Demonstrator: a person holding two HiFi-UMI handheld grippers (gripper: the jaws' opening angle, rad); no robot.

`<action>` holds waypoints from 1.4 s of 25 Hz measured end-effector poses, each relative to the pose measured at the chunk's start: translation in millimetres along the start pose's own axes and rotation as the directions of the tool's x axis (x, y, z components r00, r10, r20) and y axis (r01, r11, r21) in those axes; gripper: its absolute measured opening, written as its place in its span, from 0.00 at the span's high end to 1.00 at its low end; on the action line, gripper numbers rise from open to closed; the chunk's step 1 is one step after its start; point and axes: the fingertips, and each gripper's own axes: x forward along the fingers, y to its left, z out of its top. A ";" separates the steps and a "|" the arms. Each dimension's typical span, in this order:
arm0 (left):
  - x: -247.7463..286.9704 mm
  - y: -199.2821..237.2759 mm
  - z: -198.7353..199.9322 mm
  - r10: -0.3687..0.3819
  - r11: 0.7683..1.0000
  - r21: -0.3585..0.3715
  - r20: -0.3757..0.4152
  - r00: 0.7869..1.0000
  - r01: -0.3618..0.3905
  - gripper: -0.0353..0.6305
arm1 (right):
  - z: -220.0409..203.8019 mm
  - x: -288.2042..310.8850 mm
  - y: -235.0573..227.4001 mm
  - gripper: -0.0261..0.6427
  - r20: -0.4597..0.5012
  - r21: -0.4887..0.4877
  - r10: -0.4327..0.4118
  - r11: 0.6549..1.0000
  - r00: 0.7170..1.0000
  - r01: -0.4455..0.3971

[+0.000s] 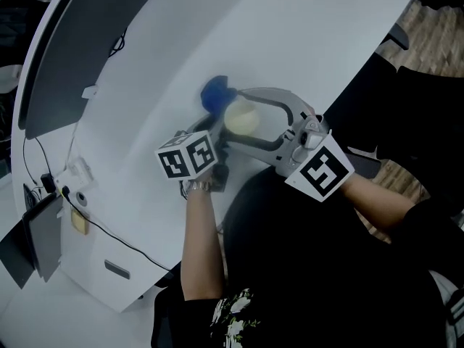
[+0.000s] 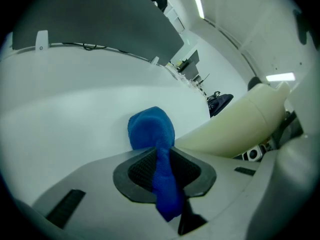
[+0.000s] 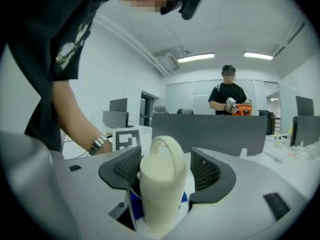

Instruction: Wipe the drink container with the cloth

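Note:
A cream drink container [image 1: 241, 117] with a loop handle on its lid is held over the white table, and my right gripper [image 1: 250, 122] is shut on it. In the right gripper view the container [image 3: 161, 184] fills the space between the black pads [image 3: 122, 167], lid towards the camera. My left gripper [image 1: 216, 133] is shut on a blue cloth [image 1: 214, 93]. In the left gripper view the cloth [image 2: 156, 149] runs up between the pads and bunches at the tips, right beside the container [image 2: 235, 129].
The curved white table [image 1: 290, 42] has a grey divider panel [image 1: 80, 35] along its far side, and cables [image 1: 87, 209] hang at its left end. A standing person [image 3: 227, 96] is behind the divider in the right gripper view.

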 end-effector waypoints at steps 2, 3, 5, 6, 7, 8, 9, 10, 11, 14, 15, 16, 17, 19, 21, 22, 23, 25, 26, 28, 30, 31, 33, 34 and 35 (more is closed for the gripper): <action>-0.3 -0.9 0.2 -0.005 1.000 -0.013 0.005 1.000 0.006 0.83 | -5.6 7.7 -1.6 0.55 -0.036 0.016 -0.047 0.999 0.998 0.048; -2.9 -3.1 0.2 -0.018 1.000 -0.018 0.007 1.000 0.018 0.83 | -5.8 9.6 -0.5 0.55 -0.042 0.011 -0.046 0.999 0.998 0.046; -17.5 -13.6 1.1 -0.075 0.997 -0.022 0.019 0.997 0.075 0.83 | -4.4 10.1 4.2 0.55 -0.037 -0.029 0.008 1.000 0.999 -0.009; -29.7 -21.7 3.2 -0.115 0.993 -0.021 0.034 0.993 0.116 0.83 | -3.6 9.3 6.0 0.55 -0.031 -0.056 0.055 0.997 0.998 -0.057; -44.0 -31.2 7.1 -0.161 0.987 -0.016 0.058 0.985 0.162 0.83 | -2.8 8.1 6.8 0.55 -0.023 -0.081 0.115 0.990 0.993 -0.117; -59.6 -42.2 12.4 -0.214 0.976 -0.009 0.088 0.973 0.216 0.83 | -2.3 6.8 7.6 0.55 -0.018 -0.096 0.188 0.977 0.982 -0.189; -76.1 -54.4 18.4 -0.275 0.961 -0.001 0.122 0.954 0.278 0.83 | -2.7 5.4 9.7 0.55 -0.024 -0.102 0.270 0.957 0.962 -0.271; -92.9 -67.2 24.7 -0.344 0.938 0.006 0.160 0.925 0.348 0.83 | -4.0 3.9 13.4 0.55 -0.042 -0.101 0.356 0.928 0.933 -0.359; -108.4 -79.7 30.9 -0.414 0.908 0.013 0.198 0.889 0.420 0.83 | -5.9 2.6 17.7 0.55 -0.073 -0.095 0.435 0.893 0.898 -0.440; -125.3 -99.8 41.4 -0.521 0.847 0.030 0.244 0.818 0.530 0.83 | -10.7 1.2 23.7 0.55 -0.165 -0.073 0.562 0.812 0.810 -0.579; -119.4 -99.3 40.7 -0.512 0.854 0.032 0.231 0.827 0.520 0.83 | -11.2 1.0 23.4 0.55 -0.180 -0.070 0.576 0.801 0.797 -0.594; -111.7 -97.0 38.9 -0.497 0.864 0.032 0.216 0.840 0.503 0.83 | -11.5 0.8 23.0 0.55 -0.186 -0.069 0.582 0.796 0.792 -0.601; -104.9 -94.0 37.2 -0.485 0.871 0.027 0.207 0.850 0.490 0.83 | -11.4 0.5 22.6 0.55 -0.188 -0.069 0.583 0.795 0.790 -0.603; -94.5 -86.1 33.2 -0.473 0.878 0.014 0.191 0.860 0.479 0.83 | -10.8 0.3 22.1 0.55 -0.183 -0.069 0.582 0.796 0.792 -0.601; -81.6 -74.7 25.8 -0.447 0.893 0.011 0.147 0.882 0.450 0.83 | -10.1 0.5 22.5 0.55 -0.177 -0.066 0.581 0.798 0.794 -0.599; -74.5 -68.7 22.6 -0.433 0.900 0.009 0.123 0.893 0.435 0.83 | -10.0 0.7 22.8 0.55 -0.175 -0.065 0.582 0.798 0.794 -0.599; -67.7 -63.0 20.8 -0.421 0.906 0.003 0.105 0.901 0.423 0.83 | -10.2 0.7 23.1 0.55 -0.176 -0.065 0.584 0.796 0.792 -0.601; -53.8 -51.1 18.4 -0.402 0.914 -0.021 0.076 0.912 0.405 0.83 | -10.7 0.2 23.4 0.55 -0.181 -0.068 0.588 0.792 0.788 -0.607; -46.2 -44.9 16.1 -0.389 0.920 -0.036 0.060 0.919 0.391 0.83 | -11.1 -0.2 23.6 0.55 -0.185 -0.070 0.590 0.790 0.786 -0.609; -31.8 -33.6 9.2 -0.358 0.932 -0.060 0.019 0.933 0.359 0.83 | -11.9 -1.0 24.3 0.55 -0.193 -0.073 0.591 0.787 0.783 -0.612; -20.6 -24.1 2.5 -0.321 0.946 -0.058 -0.035 0.946 0.319 0.83 | -11.5 -0.8 24.5 0.55 -0.193 -0.078 0.593 0.785 0.782 -0.614; -15.6 -20.1 -0.6 -0.296 0.955 -0.044 -0.066 0.953 0.293 0.83 | -11.1 -0.5 24.2 0.55 -0.191 -0.077 0.593 0.785 0.782 -0.615; -7.6 -13.3 -5.7 -0.236 0.972 -0.012 -0.119 0.964 0.236 0.83 | -10.6 0.3 23.5 0.55 -0.188 -0.071 0.593 0.787 0.783 -0.613; -5.2 -10.8 -6.9 -0.211 0.977 -0.003 -0.133 0.968 0.212 0.83 | -10.5 0.8 23.0 0.55 -0.189 -0.068 0.590 0.789 0.785 -0.610; -3.8 -9.0 -7.3 -0.193 0.981 0.000 -0.140 0.971 0.195 0.83 | -10.3 1.3 22.3 0.55 -0.195 -0.067 0.583 0.795 0.789 -0.604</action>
